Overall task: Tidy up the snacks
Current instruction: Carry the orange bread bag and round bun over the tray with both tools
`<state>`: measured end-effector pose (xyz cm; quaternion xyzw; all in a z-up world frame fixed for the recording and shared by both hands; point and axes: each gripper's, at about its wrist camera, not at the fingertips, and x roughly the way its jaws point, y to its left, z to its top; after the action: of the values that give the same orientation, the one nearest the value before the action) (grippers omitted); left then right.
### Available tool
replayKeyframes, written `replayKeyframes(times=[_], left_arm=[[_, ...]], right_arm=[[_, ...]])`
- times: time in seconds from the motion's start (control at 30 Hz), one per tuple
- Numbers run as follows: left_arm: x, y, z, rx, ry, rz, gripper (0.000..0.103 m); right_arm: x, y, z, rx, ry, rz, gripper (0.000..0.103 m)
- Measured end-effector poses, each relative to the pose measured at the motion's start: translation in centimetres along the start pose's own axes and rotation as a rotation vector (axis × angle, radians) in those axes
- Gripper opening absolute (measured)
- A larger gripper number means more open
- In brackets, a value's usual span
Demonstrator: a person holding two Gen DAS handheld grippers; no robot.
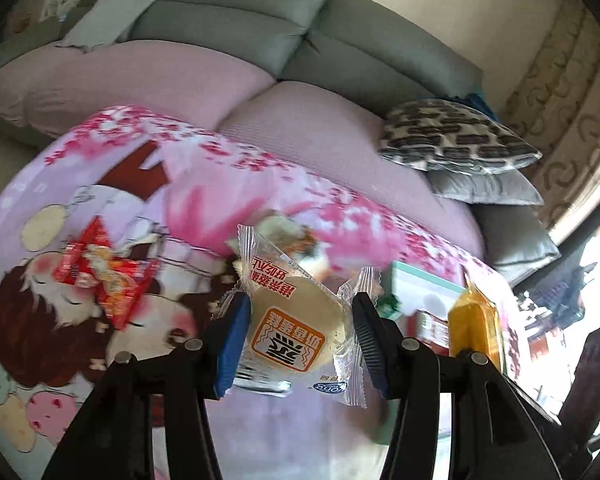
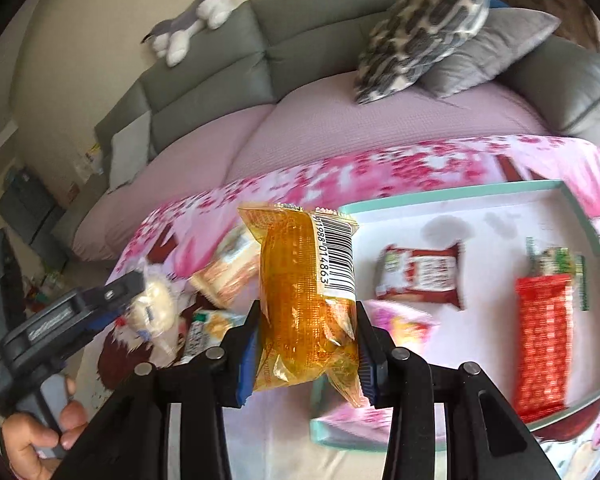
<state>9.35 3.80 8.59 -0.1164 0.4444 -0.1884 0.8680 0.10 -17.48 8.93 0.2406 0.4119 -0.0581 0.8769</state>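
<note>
The left gripper (image 1: 298, 332) tilts downward over the worktop (image 1: 236, 200), its fingers (image 1: 232, 336) clamped on a clear-wrapped round cake (image 1: 296, 336) at lower centre. The right gripper (image 2: 308, 344), angled likewise, has its fingers (image 2: 246, 356) pinching an orange packet (image 2: 304, 296) at centre frame, left of the teal tray (image 2: 452, 196) holding other snacks.

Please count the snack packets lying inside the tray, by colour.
Red and white packet: 1
Red packet: 1
Green packet: 1
Pink packet: 1, partly hidden
Total: 4

Grey sofa (image 2: 228, 56) with pink seat cover, cushions (image 1: 456, 136), cream wall.
</note>
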Motion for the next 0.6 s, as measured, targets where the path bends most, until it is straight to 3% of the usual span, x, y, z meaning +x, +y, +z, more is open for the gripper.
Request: replayKeyframes(times=[0.23, 0.6], left_arm=[[0.5, -4.1, -0.8, 0.063, 0.033, -0.107, 0.054], [2.9, -10.6, -1.9, 0.189, 0.088, -0.185, 0.054]], right_arm=[[-2.1, -4.9, 1.3, 0.097, -0.062, -0.094, 0.043], [-4.9, -11.3, 2.1, 0.223, -0.129, -0.190, 0.043]])
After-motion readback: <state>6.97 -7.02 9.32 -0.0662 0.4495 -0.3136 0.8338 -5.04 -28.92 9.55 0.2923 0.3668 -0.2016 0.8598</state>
